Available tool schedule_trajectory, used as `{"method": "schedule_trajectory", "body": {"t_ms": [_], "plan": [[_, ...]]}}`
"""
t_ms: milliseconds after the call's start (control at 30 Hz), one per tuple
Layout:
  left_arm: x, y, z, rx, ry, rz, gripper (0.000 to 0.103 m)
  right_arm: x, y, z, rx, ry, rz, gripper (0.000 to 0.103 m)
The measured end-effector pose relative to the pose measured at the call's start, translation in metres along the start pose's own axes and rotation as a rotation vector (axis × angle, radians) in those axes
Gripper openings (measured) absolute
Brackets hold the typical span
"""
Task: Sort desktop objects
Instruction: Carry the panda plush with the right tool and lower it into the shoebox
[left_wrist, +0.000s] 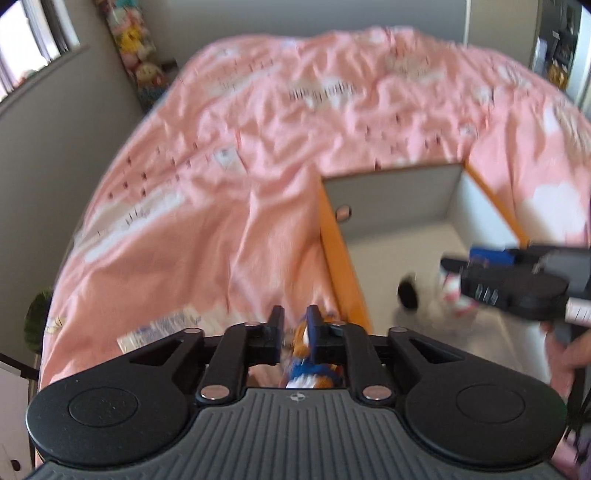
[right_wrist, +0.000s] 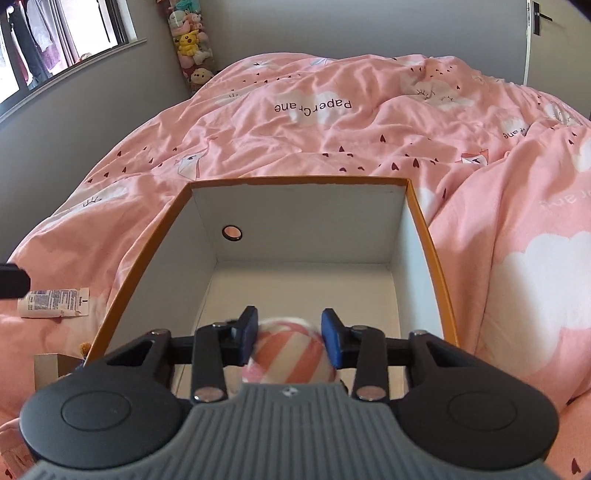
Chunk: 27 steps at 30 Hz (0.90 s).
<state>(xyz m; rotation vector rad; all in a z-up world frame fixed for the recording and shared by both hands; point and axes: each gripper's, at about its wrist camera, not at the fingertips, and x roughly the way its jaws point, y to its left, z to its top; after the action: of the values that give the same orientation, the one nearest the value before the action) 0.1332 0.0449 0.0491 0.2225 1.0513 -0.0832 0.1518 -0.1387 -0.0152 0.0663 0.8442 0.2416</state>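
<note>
The right gripper (right_wrist: 290, 334) has its blue pads either side of a pink-and-white striped plush ball (right_wrist: 290, 356), pretty much hugging it, right over the open orange-rimmed box (right_wrist: 430, 236). From the left wrist view the ball looks like part of a white plush toy (left_wrist: 436, 295) with a black bit, hanging inside the box. The left gripper (left_wrist: 295, 325) is nearly closed around a blurry orange, blue and white toy (left_wrist: 308, 369); can't tell if it's actually squeezing. Box sits on a pink duvet (right_wrist: 332, 140), and a small white tube (right_wrist: 55, 303) lies just left of it.
</note>
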Motion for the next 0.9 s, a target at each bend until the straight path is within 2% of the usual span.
{"method": "schedule_trajectory", "body": {"t_ms": [167, 233, 300, 400, 433, 567, 700, 800, 900], "plan": [[0.012, 0.007, -0.007, 0.100, 0.110, -0.048, 0.040, 0.002, -0.007, 0.001, -0.009, 0.017, 0.029, 0.040], [0.013, 0.007, -0.006, 0.145, 0.134, -0.064, 0.042, 0.002, -0.009, 0.001, -0.022, 0.044, 0.052, 0.042], [0.015, 0.004, -0.003, 0.212, 0.151, -0.086, 0.050, 0.001, -0.012, -0.001, -0.021, 0.073, 0.082, 0.044], [0.022, 0.001, 0.003, 0.276, 0.169, -0.101, 0.051, -0.003, -0.014, -0.002, -0.034, 0.098, 0.092, 0.044], [0.026, 0.000, 0.005, 0.287, 0.181, -0.109, 0.053, -0.004, -0.014, -0.002, -0.036, 0.113, 0.096, 0.048], [0.047, -0.002, 0.010, 0.301, 0.261, -0.182, 0.057, -0.010, -0.015, -0.002, -0.047, 0.133, 0.107, 0.051], [0.073, -0.002, 0.012, 0.287, 0.344, -0.204, 0.058, -0.014, -0.019, 0.003, -0.030, 0.137, 0.120, 0.054], [0.093, 0.003, 0.008, 0.263, 0.410, -0.255, 0.058, -0.012, -0.019, 0.006, -0.022, 0.155, 0.142, 0.055], [0.105, 0.006, 0.001, 0.247, 0.433, -0.278, 0.058, -0.011, -0.015, 0.004, -0.038, 0.184, 0.162, 0.056]]}}
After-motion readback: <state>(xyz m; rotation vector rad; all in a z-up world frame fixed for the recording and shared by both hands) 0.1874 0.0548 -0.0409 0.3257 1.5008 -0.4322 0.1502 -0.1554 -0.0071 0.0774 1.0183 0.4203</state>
